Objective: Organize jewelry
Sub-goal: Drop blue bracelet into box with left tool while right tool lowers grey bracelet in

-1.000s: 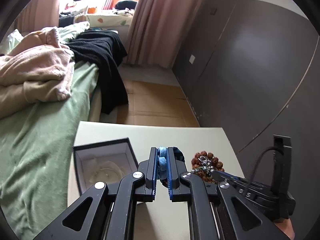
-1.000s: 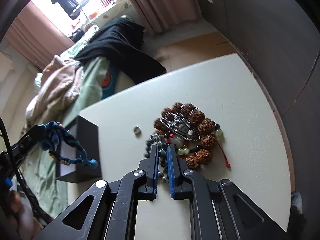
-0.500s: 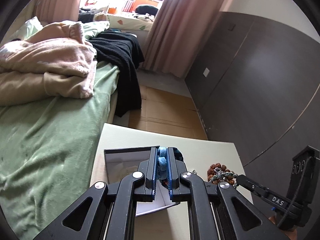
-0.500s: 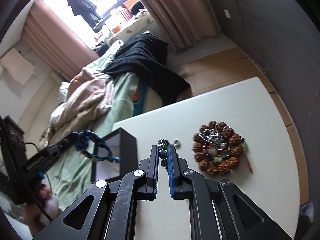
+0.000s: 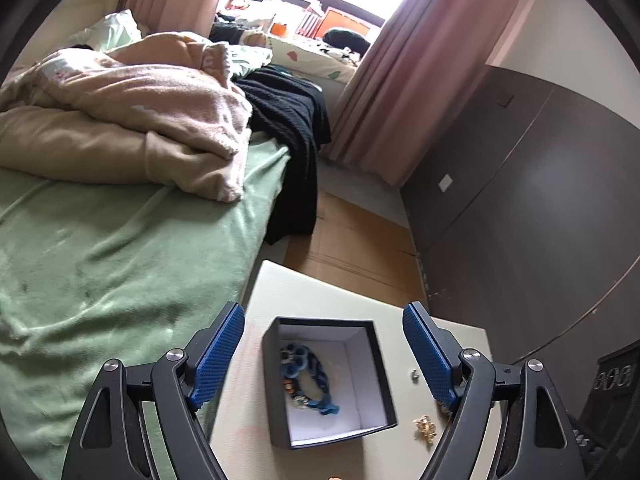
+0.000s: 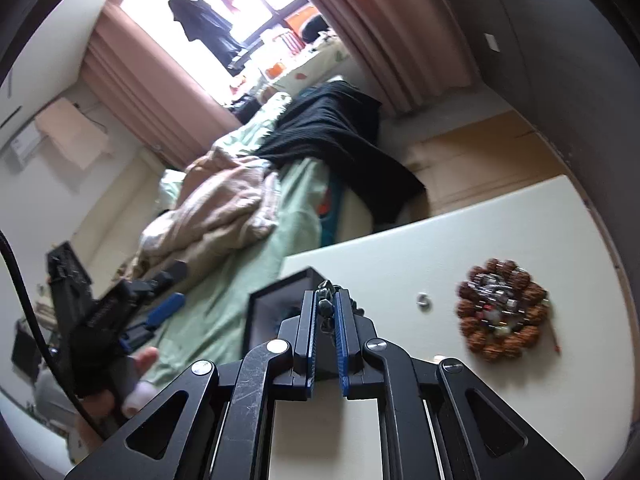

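Note:
The black box with white lining [image 5: 362,364] stands open on the white table [image 5: 280,292]. A blue braided bracelet [image 5: 308,376] lies inside it. My left gripper [image 5: 322,320] hovers over the box, its jaws opening, with nothing between them. My right gripper [image 6: 324,294] is shut on a string of dark beads [image 6: 325,307], held above the table near the box's [image 6: 260,312] corner. A coil of brown bead bracelets [image 6: 502,312] lies to the right on the table [image 6: 400,264]. In the right wrist view the left gripper [image 6: 160,312] appears at the left, held by a hand [image 6: 132,384].
A small silver ring [image 6: 423,301] lies between box and brown beads, and is visible too as the ring [image 5: 415,376] right of the box. A small gold piece [image 5: 426,428] lies near it. A green bed [image 5: 100,260] borders the table's left; a dark cabinet [image 5: 540,200] stands on the right.
My left gripper has opened and the blue bracelet now lies in the box. My right gripper has lifted the dark beads away from the brown coil and toward the box.

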`<act>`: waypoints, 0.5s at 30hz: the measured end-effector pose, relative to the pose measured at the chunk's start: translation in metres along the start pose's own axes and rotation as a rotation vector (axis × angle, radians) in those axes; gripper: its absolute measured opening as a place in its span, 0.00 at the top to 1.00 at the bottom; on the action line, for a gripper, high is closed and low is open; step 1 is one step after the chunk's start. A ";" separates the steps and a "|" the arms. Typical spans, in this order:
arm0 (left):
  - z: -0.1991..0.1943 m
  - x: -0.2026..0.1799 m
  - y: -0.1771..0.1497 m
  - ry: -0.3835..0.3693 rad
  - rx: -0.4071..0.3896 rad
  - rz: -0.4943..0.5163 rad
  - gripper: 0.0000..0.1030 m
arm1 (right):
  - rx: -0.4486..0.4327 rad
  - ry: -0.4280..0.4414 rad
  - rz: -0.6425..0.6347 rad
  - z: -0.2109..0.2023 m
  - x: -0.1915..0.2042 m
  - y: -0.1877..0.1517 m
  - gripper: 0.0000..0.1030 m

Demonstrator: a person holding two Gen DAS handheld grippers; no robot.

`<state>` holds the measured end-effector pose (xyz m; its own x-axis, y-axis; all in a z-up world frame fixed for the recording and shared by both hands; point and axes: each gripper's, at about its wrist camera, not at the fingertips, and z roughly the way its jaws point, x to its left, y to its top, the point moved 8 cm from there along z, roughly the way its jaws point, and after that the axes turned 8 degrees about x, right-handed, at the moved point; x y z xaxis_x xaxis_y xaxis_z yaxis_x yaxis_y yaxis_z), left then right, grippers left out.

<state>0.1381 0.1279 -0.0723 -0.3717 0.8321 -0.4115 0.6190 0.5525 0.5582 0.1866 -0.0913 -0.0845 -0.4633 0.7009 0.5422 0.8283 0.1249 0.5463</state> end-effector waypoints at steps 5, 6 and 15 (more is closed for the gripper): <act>0.003 0.006 -0.002 -0.004 0.020 -0.004 0.20 | -0.012 0.065 -0.021 0.009 0.025 0.001 0.90; 0.003 0.006 -0.002 -0.001 0.022 -0.002 0.20 | -0.011 0.073 -0.026 0.012 0.030 0.002 0.90; 0.010 0.014 -0.004 -0.007 0.052 -0.013 0.20 | 0.009 0.118 -0.033 0.045 0.058 0.002 0.89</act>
<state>0.1372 0.1370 -0.0879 -0.3757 0.8243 -0.4235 0.6489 0.5602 0.5149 0.1756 -0.0187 -0.0801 -0.5243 0.6085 0.5957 0.8142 0.1533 0.5599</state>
